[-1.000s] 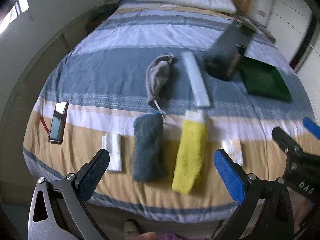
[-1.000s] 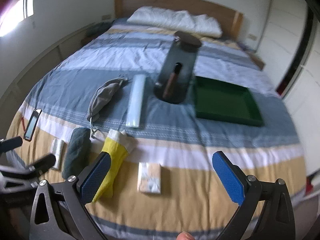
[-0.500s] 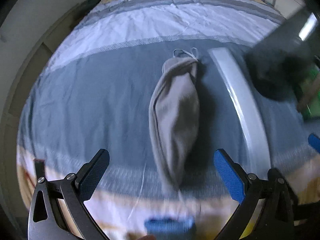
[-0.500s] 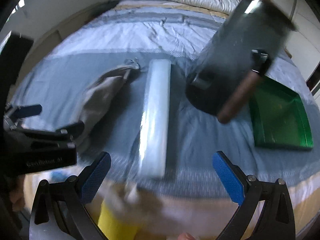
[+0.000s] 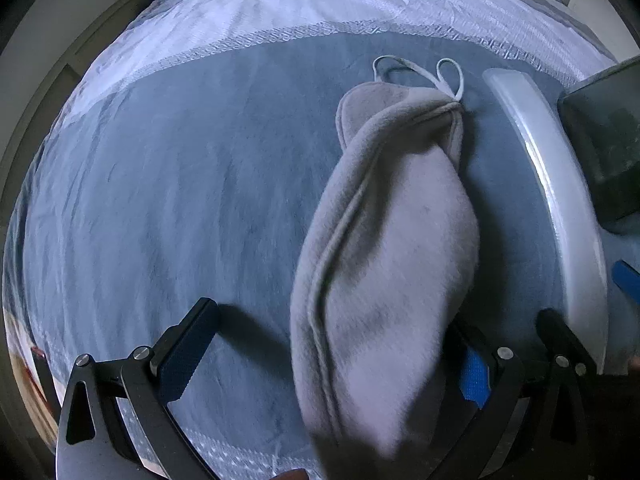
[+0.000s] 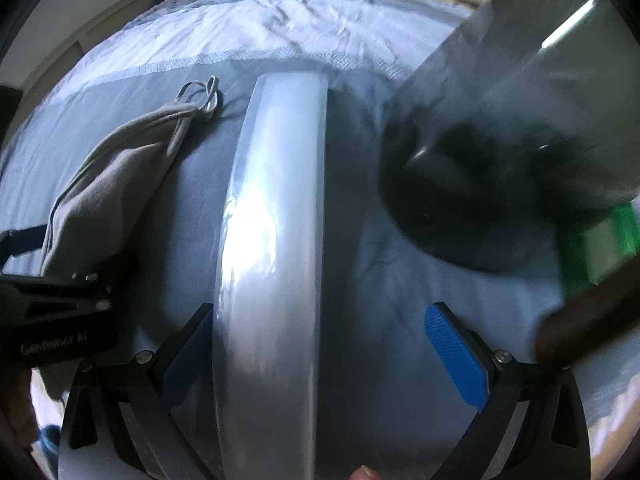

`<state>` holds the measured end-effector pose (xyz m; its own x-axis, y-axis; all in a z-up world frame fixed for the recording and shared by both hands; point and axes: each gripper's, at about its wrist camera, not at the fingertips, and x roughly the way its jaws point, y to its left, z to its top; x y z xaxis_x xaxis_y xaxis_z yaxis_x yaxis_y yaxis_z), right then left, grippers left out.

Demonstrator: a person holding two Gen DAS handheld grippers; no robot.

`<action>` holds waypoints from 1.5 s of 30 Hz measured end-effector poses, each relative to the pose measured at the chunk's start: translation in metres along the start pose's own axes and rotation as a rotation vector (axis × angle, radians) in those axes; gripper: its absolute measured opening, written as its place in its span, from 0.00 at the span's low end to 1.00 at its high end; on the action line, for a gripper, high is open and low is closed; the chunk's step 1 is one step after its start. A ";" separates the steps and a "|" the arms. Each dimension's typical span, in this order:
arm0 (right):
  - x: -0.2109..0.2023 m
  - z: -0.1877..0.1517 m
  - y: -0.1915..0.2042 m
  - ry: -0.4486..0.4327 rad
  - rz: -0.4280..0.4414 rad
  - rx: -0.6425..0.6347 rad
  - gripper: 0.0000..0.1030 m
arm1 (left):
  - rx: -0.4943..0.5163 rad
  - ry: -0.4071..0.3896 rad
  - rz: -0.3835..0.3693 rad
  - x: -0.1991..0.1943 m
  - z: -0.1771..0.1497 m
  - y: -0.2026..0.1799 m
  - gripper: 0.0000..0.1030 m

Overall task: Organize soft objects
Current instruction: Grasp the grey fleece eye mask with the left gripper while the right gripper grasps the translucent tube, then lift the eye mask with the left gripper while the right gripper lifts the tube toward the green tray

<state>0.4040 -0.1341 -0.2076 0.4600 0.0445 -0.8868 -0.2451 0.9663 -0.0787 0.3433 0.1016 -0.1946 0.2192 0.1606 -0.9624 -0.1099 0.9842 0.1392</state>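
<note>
- Two claws, both spread: left gripper (image 5: 328,356) straddles the grey fleece pouch (image 5: 384,248); right gripper (image 6: 320,352) straddles the white plastic-wrapped roll (image 6: 272,240).
- Risk: glossy wrap slips; limp fleece sags, snagging cord loops (image 5: 416,74) at 12 o'clock.
- Dark container (image 6: 500,168) at 2 o'clock may be knocked.
- Striped bedspread (image 5: 160,200) yields underneath.

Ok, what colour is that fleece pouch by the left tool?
Grey fleece pouch, white cord loops; clearest in the left wrist view.

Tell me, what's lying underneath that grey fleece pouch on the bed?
Only the blue-grey bedspread shows around the grey fleece pouch; its white cord loops rest on the cover. Anything beneath or inside the pouch is covered.
</note>
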 end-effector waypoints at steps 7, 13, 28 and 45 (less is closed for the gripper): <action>0.024 0.010 0.012 -0.023 0.006 -0.017 0.84 | 0.006 0.011 -0.009 0.005 0.004 0.003 0.99; 0.030 0.017 0.033 -0.055 0.019 -0.092 0.46 | -0.009 0.000 -0.035 0.017 0.017 0.003 0.91; 0.021 0.026 0.037 -0.096 0.046 -0.112 0.03 | 0.074 -0.064 -0.055 0.001 0.023 -0.029 0.12; -0.018 0.008 0.029 -0.178 0.039 -0.067 0.03 | -0.028 -0.132 -0.042 -0.021 0.011 -0.012 0.11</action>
<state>0.3956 -0.1047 -0.1901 0.5912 0.1309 -0.7958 -0.3188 0.9443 -0.0815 0.3504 0.0870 -0.1735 0.3497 0.1291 -0.9279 -0.1242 0.9881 0.0907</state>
